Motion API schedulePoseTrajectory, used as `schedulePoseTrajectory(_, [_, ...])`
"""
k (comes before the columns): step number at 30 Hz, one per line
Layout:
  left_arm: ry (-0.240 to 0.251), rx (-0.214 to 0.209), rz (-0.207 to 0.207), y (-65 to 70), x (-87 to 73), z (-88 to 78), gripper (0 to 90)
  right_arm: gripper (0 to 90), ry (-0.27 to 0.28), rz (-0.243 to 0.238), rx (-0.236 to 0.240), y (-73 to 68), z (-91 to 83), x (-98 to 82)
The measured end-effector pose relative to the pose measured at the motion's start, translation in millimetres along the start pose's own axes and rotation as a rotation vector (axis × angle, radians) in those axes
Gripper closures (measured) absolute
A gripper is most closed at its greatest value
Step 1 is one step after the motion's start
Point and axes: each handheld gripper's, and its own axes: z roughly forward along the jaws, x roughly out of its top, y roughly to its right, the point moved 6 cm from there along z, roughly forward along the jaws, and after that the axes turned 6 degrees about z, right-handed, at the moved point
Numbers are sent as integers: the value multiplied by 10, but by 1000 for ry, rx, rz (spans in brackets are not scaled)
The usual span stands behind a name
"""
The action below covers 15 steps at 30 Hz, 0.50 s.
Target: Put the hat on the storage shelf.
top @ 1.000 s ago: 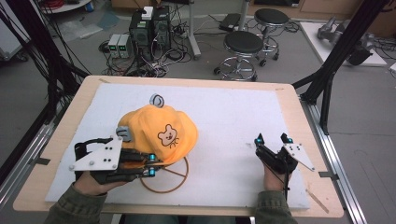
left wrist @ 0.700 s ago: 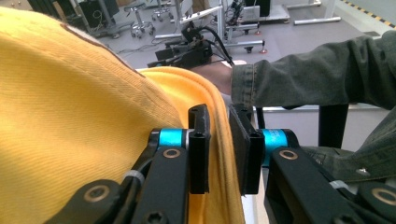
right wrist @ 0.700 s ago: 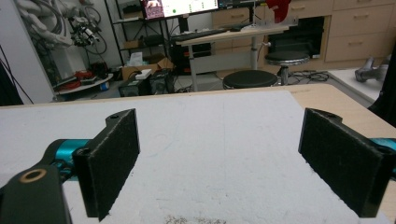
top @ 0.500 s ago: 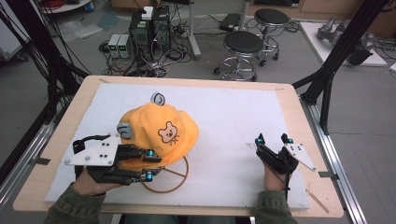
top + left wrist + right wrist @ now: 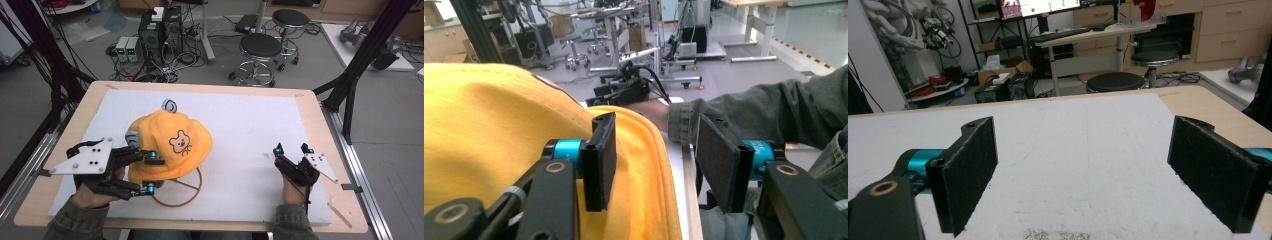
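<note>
Backed off the orange hat (image 5: 167,145), left tool (image 5: 150,172) gapes; right tool (image 5: 292,149) unmoved.

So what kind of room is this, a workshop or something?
Most likely a robotics lab. Computers with tangled cables sit on the floor behind the table, stools stand about, and a person holds a claw in each hand over a yellow hat.

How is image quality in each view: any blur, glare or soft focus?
High view: even light, slightly soft, no glare. Left gripper view: the near orange hat is blurred, background sharper. Right gripper view: sharp pads, bright monitor behind.
</note>
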Motion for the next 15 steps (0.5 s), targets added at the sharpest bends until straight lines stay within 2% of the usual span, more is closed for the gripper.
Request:
schedulePoseTrajectory(3, [44, 24, 3, -18, 51, -48, 496, 114, 1, 0, -1, -1, -1, 0])
schedulePoseTrajectory(4, [44, 24, 3, -18, 51, -48, 498, 114, 1, -1, -1, -1, 0, 0])
schedulePoseTrajectory(5, [87, 38, 5, -47, 86, -93, 501, 115, 0, -1, -1, -1, 1, -1])
schedulePoseTrajectory(6, [107, 36, 4, -62, 102, -120, 502, 115, -2, 2, -1, -3, -1, -2])
schedulePoseTrajectory(11, [222, 84, 3, -121, 212, -253, 488, 114, 0, 6, 1, 0, -2, 0])
schedulePoseTrajectory(12, [222, 84, 3, -121, 212, -253, 482, 114, -1, 10, 0, -2, -3, -1])
schedulePoseTrajectory(13, [255, 104, 3, -143, 257, -312, 470, 114, 1, 12, 1, -4, -3, 1])
schedulePoseTrajectory(15, [269, 120, 4, -156, 277, -342, 453, 114, 1, 9, 2, -5, -5, 0])
